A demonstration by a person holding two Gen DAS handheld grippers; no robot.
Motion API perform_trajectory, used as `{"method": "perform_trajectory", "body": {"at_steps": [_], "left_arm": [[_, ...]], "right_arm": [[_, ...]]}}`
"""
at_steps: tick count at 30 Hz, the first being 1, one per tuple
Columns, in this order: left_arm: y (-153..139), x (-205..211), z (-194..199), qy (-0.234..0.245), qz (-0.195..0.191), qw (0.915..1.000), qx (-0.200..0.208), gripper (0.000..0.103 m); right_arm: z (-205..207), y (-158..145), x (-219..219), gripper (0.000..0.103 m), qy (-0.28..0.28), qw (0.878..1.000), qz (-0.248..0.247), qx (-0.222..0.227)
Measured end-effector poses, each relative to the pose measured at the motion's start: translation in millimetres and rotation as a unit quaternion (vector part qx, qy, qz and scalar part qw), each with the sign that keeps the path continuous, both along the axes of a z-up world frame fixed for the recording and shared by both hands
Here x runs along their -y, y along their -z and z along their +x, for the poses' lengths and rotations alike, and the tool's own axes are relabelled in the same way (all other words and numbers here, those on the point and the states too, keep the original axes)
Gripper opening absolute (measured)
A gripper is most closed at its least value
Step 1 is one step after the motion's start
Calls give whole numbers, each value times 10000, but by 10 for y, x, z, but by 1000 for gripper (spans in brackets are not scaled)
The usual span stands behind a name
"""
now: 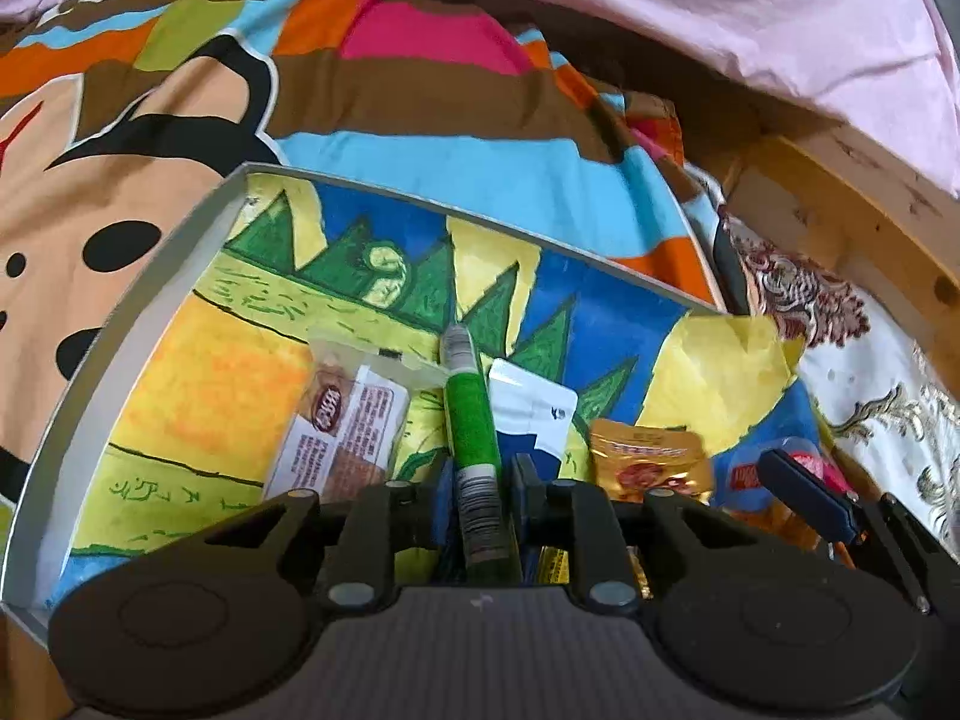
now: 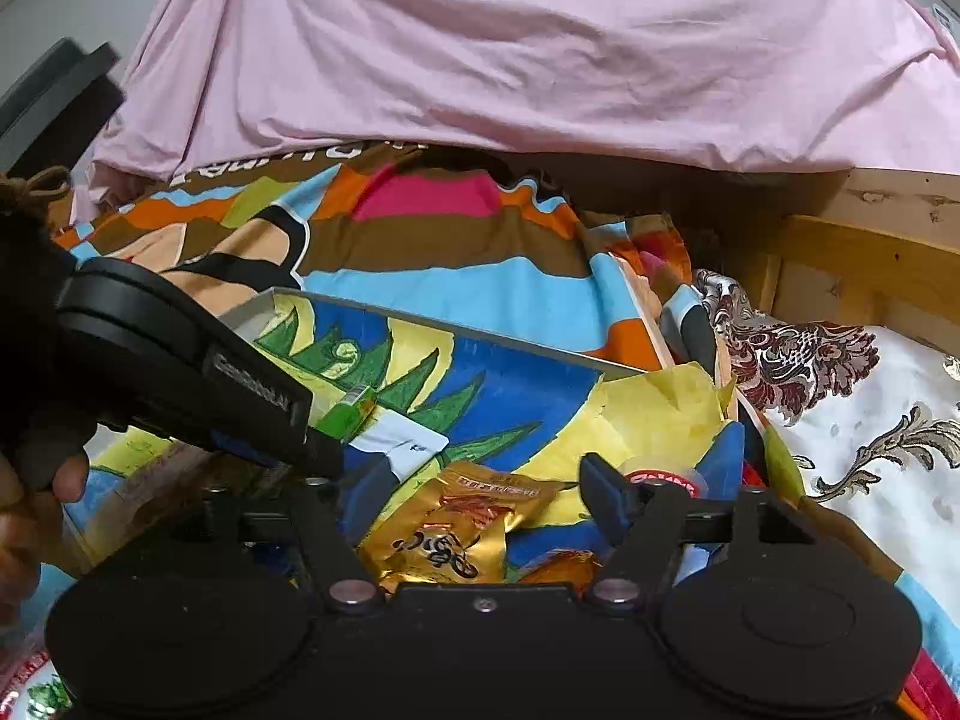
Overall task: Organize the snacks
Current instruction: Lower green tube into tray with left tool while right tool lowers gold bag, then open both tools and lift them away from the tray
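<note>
Your two grippers are working over the grey-rimmed tray lined with a painted paper.

Your left gripper [image 1: 477,480] is clamping its jaws on the green stick-shaped snack packet [image 1: 473,420], which is pointing straight ahead over the tray [image 1: 150,276]. Your right gripper [image 2: 480,480] is holding its jaws apart, with the crinkled gold foil snack packet [image 2: 462,528] lying between them, untouched.

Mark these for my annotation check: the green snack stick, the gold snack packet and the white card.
green snack stick [image 1: 472,420]: left wrist view, on its green middle band.
gold snack packet [image 2: 465,525]: right wrist view, centre of the gold foil front.
white card [image 1: 531,405]: left wrist view, on its white face.
</note>
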State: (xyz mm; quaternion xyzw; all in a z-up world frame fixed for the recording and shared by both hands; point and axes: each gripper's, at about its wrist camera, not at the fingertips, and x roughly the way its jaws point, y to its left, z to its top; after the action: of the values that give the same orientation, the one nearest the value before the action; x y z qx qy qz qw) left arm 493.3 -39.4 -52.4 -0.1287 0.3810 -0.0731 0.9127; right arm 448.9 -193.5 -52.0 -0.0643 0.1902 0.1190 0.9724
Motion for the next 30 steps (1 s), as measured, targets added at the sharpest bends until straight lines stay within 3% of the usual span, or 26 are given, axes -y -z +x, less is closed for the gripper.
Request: {"method": "perform_trajectory", "body": {"at_steps": [2, 6, 10, 13, 17, 30], "left_arm": [[-31, -44, -52, -32, -113, 9999, 87, 42], [-189, -96, -176, -30, -248, 9989, 388, 54], [-399, -156, -351, -70, -387, 9962, 782, 72], [-575, -181, -538, -88, -340, 9933, 1100, 84], [-806, -202, -845, -121, -169, 9895, 1429, 100], [-1312, -365, -2000, -481, 149, 9726, 2271, 103]], "right_arm": [[-32, -32, 17, 80, 0, 10000, 61, 19], [-145, -163, 47, 86, 18, 9998, 98, 143], [-299, -366, 116, 95, 83, 9992, 251, 290], [-441, -546, 181, 101, 120, 9982, 389, 448], [-684, -798, 278, 102, 165, 9958, 623, 654], [-1726, -1318, 440, 102, 275, 9876, 824, 1310]]}}
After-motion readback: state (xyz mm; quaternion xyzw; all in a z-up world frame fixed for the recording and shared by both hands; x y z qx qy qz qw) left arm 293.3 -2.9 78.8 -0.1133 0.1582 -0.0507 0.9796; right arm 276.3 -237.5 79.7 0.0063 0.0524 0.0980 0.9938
